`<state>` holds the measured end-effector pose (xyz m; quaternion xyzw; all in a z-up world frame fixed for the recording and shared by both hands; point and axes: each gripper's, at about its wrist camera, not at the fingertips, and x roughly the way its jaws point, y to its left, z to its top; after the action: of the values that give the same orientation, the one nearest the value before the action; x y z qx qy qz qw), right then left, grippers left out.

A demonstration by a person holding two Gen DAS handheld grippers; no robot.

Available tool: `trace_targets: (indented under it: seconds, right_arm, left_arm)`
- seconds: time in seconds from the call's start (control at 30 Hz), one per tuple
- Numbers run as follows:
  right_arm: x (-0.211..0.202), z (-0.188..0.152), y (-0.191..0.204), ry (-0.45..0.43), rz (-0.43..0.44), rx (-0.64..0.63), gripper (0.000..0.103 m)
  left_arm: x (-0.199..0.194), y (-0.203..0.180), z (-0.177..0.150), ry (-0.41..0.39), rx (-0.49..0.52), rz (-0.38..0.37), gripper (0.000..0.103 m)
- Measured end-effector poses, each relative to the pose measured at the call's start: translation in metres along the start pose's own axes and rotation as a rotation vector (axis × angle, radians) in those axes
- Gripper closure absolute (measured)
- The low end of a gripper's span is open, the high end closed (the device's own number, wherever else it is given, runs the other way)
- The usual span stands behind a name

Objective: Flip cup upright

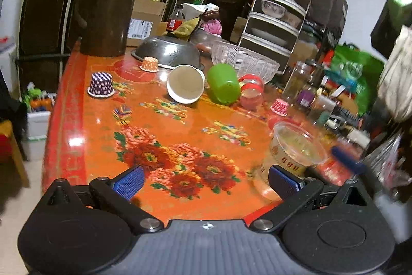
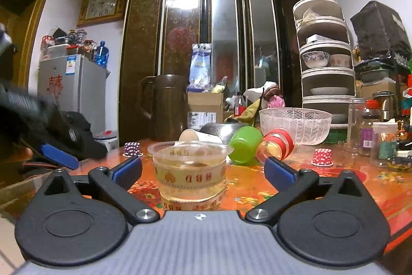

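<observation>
A clear plastic cup (image 2: pixel 190 169) with gold print stands upright on the orange floral table (image 2: pixel 334 187), between the open fingers of my right gripper (image 2: pixel 203 168), not gripped. It also shows in the left wrist view (image 1: pixel 296 148). A white paper cup (image 1: pixel 186 87), a green cup (image 1: pixel 223 87) and a red-striped clear cup (image 1: pixel 251 92) lie on their sides farther back. My left gripper (image 1: pixel 206 183) is open and empty over the near table edge; one of its blue fingers (image 2: pixel 60 155) shows at the left of the right wrist view.
Small patterned paper cups (image 1: pixel 101 84) (image 1: pixel 149 64) (image 1: pixel 279 107) stand upside down. A metal colander (image 1: pixel 167 52), white basket (image 1: pixel 244 61), brown jug (image 1: pixel 105 14), jars (image 2: pixel 365 125) and a dish rack (image 2: pixel 327 61) crowd the back.
</observation>
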<state>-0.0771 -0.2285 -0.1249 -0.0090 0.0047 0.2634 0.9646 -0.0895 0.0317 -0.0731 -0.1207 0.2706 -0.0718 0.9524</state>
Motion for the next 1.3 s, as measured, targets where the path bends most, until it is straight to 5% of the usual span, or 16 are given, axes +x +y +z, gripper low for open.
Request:
trace_targets:
  seconds: [0.2,0.37,0.67,1.3]
  right_arm:
    - [-0.01,0.06,-0.017,0.228,0.008,0.074,0.001]
    - [-0.019,0.087,-0.024,0.384,0.01,0.101,0.001]
    - [-0.038,0.091,-0.033,0.427,-0.056,0.146,0.001]
    - [-0.037,0.091,-0.039,0.495,-0.023,0.177,0.001]
  left_arm:
    - [-0.026,-0.031,0.014,0.005,0.109,0.048,0.0]
    - [-0.049,-0.052,0.016,0.045,0.101,0.022,0.0]
    - [-0.068,-0.077,0.023,0.083,0.097,0.043,0.0]
    - [-0.066,-0.095,0.029,0.085,0.144,0.095,0.0]
